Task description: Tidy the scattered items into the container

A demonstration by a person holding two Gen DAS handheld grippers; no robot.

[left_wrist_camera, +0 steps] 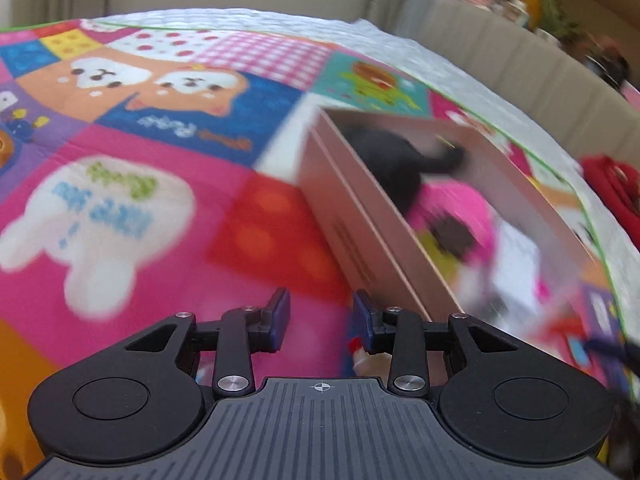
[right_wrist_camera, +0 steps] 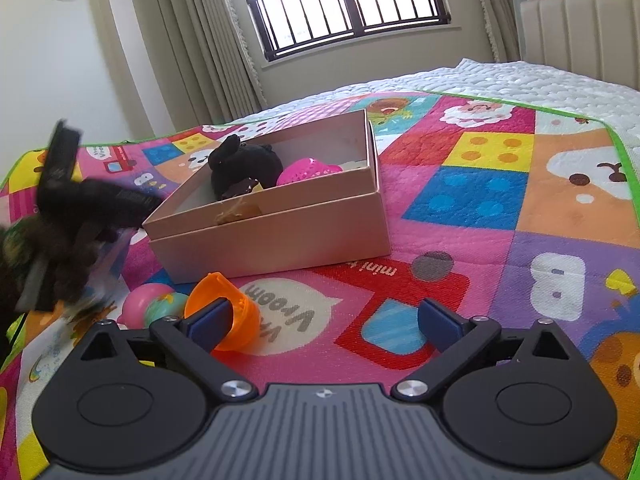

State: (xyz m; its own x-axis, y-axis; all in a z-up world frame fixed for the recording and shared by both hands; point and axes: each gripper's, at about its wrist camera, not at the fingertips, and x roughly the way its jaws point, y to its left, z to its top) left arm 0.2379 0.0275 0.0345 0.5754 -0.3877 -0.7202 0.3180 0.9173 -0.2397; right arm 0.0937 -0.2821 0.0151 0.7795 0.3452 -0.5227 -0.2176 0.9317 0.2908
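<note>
Left wrist view: the left gripper [left_wrist_camera: 322, 322] is seen with its jaws drawn in to a narrow gap, and nothing is pressed between the blue pads [left_wrist_camera: 280, 316]; only the colourful play mat [left_wrist_camera: 120, 200] shows through the gap. The picture is blurred. The pinkish cardboard box [left_wrist_camera: 352, 216] lies ahead and to the right of the fingertips, its near wall running up and away from the right finger. Inside it a black plush toy [left_wrist_camera: 396, 164] and a pink item [left_wrist_camera: 456, 204] can be made out. A small red-and-white object [left_wrist_camera: 360, 354] is glimpsed just under the right finger; what it is cannot be told.

Right wrist view: the right gripper [right_wrist_camera: 324, 322] is held with its jaws spread wide, and nothing is clamped. An orange plastic cup [right_wrist_camera: 236, 316] lies tipped on the mat, right at the left finger and partly hidden by it, outside the box [right_wrist_camera: 280, 240]. A pink ball [right_wrist_camera: 140, 304] and a green ball [right_wrist_camera: 166, 306] rest just left of the cup. The box stands beyond the fingertips, with the plush and a pink perforated item [right_wrist_camera: 304, 170] inside. The other gripper is seen blurred at the left edge, beside the box's near-left corner.
</note>
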